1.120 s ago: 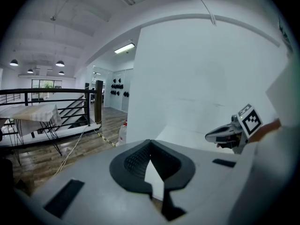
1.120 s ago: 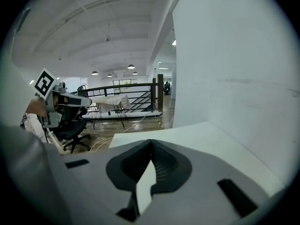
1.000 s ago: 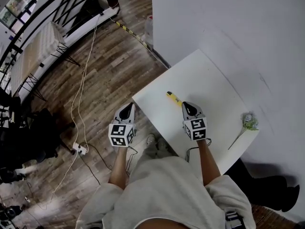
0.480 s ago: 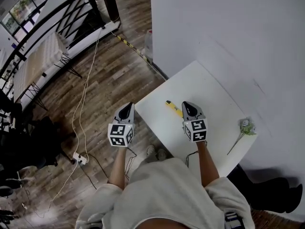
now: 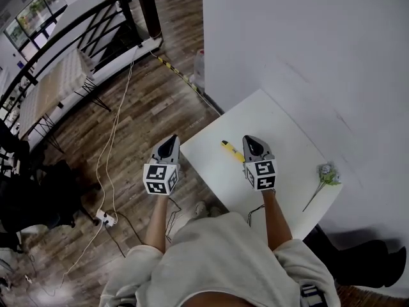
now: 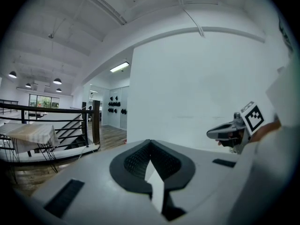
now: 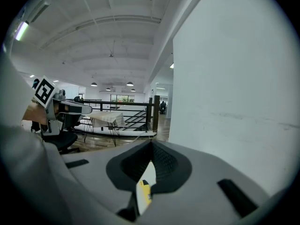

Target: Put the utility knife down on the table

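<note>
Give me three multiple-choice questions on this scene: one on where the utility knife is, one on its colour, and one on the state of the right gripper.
1. Where is the utility knife?
A. lying on the white table
B. on the floor
C. on a shelf

2. What colour is the utility knife?
A. red
B. yellow
C. blue

3. How do the fingers of the right gripper stand?
A. wide apart
B. shut on the utility knife
C. shut, holding nothing

Answers:
1. A, since the head view shows it lying flat on the tabletop, just left of the right gripper.
2. B, since its body is plainly yellow against the white top.
3. C, since the right gripper view shows the fingers closed together, with the knife down on the table and not between them.
</note>
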